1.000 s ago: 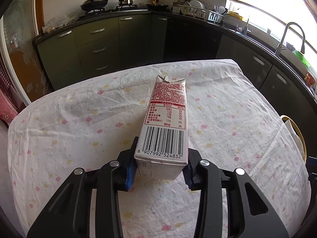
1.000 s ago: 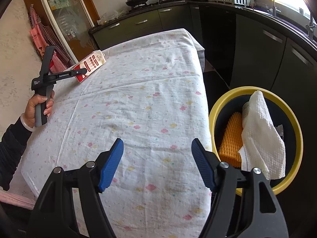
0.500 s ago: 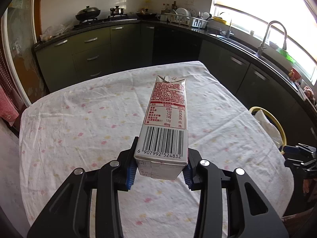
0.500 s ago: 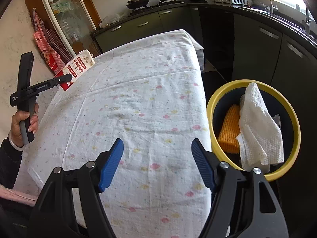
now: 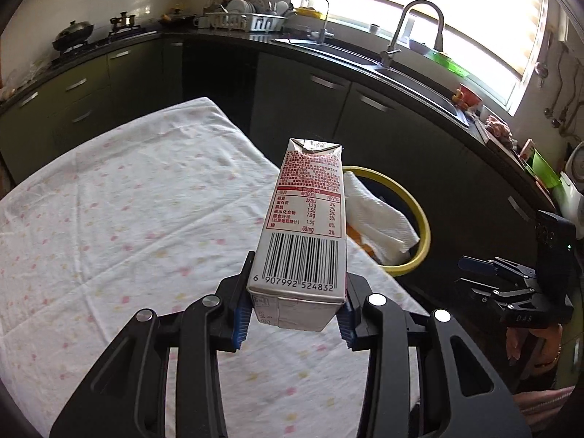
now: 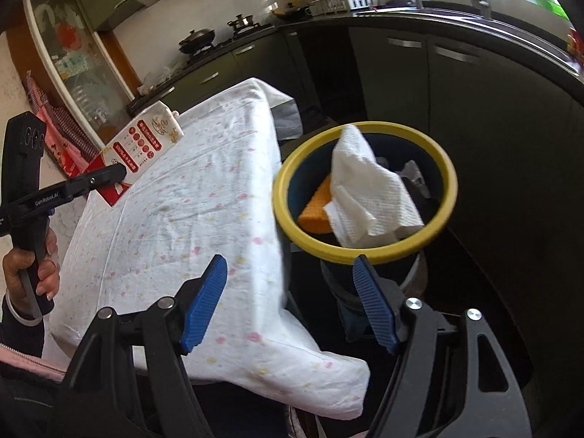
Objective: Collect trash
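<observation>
Left wrist view: the left gripper [image 5: 294, 319] clamps a milk carton [image 5: 304, 226] above the table [image 5: 120, 197], short of the yellow-rimmed bin [image 5: 419, 215]. Right wrist view: the right gripper [image 6: 288, 303] gapes empty beside that bin [image 6: 365, 253]; best to carry the carton fully over the rim before releasing.

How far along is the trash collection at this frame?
Done: a white paper towel and an orange sponge-like piece already lie in the yellow-rimmed bin. In hand: the left tongs grip a white-and-red drink carton above the floral tablecloth. Left: drop the carton in the bin. The right tongs are open and empty.
</observation>
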`<action>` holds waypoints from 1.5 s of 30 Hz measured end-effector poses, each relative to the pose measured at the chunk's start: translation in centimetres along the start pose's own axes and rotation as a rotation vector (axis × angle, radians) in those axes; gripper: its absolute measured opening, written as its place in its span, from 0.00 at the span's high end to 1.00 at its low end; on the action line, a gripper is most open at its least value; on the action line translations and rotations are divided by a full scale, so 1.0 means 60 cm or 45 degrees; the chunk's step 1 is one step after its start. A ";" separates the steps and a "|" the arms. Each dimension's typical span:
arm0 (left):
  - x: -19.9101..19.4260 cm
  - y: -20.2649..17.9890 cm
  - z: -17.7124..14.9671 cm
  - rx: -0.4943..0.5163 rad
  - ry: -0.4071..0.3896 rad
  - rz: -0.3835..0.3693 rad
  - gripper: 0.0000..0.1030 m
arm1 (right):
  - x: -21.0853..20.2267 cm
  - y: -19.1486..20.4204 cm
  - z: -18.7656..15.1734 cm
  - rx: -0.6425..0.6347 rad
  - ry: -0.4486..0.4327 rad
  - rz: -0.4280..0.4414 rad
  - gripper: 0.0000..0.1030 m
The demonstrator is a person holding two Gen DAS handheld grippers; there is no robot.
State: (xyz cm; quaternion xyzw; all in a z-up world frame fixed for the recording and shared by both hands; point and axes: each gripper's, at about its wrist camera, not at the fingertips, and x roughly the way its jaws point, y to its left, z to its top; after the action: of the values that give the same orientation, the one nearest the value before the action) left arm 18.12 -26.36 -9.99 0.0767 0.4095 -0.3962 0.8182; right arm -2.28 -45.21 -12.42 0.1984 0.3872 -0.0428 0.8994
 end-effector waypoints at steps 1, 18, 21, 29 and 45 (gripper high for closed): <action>0.019 -0.022 0.006 -0.013 0.019 -0.020 0.62 | -0.009 -0.015 -0.004 0.025 -0.015 -0.002 0.33; 0.299 -0.229 0.080 -0.093 0.166 0.131 0.62 | -0.048 -0.149 -0.060 0.232 -0.115 0.066 0.33; 0.306 -0.241 0.097 -0.049 0.136 0.174 0.62 | -0.047 -0.155 -0.066 0.241 -0.115 0.075 0.33; 0.371 -0.248 0.142 0.057 0.233 0.186 0.35 | -0.047 -0.156 -0.072 0.256 -0.118 0.075 0.33; 0.088 -0.159 0.108 0.041 -0.176 0.193 0.07 | -0.057 -0.120 -0.059 0.203 -0.124 0.075 0.30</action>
State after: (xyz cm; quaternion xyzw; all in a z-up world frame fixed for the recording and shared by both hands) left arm 17.14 -38.83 -7.74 0.0929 0.3385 -0.3441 0.8708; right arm -8.74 -50.69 -14.55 0.2783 0.3325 -0.0565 0.8993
